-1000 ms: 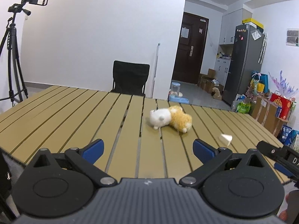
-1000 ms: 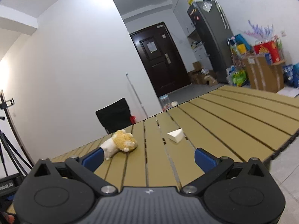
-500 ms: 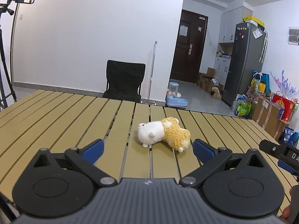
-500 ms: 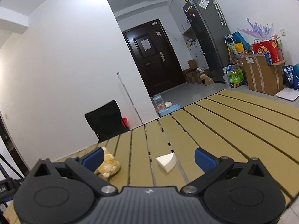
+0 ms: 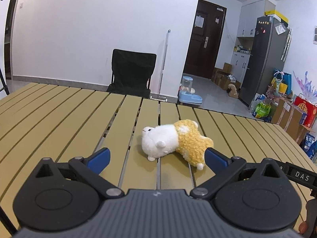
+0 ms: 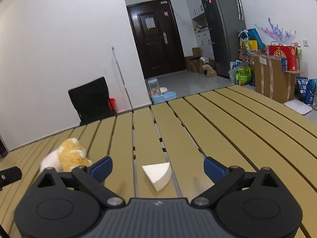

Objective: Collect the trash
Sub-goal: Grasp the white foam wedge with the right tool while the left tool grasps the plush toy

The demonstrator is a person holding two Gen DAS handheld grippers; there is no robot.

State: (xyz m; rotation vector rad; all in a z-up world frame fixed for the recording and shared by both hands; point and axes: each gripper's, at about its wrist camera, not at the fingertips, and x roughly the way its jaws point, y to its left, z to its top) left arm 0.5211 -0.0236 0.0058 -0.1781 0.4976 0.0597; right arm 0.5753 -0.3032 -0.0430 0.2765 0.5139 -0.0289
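Both grippers are over the slatted tan table (image 5: 59, 119), both closer in than a second ago. The left gripper (image 5: 156, 157) has its blue fingers spread wide, nothing gripped. The plush toy (image 5: 174, 141), white front and yellow back, lies on its side on the slats just ahead of and between the fingers; its yellow end sits against the right-hand blue finger (image 5: 216, 159), contact hard to call. One second back the toy was well ahead mid-table; now it fills the gap in front of the jaws.

The right gripper (image 6: 157, 167) is also wide, empty; its jaws have just been closing a little, with nothing pressed by the pads. The trash, a white wedge-shaped scrap (image 6: 157, 173), rests flat on the table between the fingertips, apart from both. Earlier it was farther out and smaller in this view; half a second ago it was already nearing the jaws. The same plush shows at the left of the right wrist view, blurred, beside the left blue finger (image 6: 101, 167).

Behind the table: a black chair (image 5: 131, 73), dark door (image 6: 156, 37), grey fridge (image 6: 223, 25). A bit of the other gripper pokes in at the right edge of the left wrist view.
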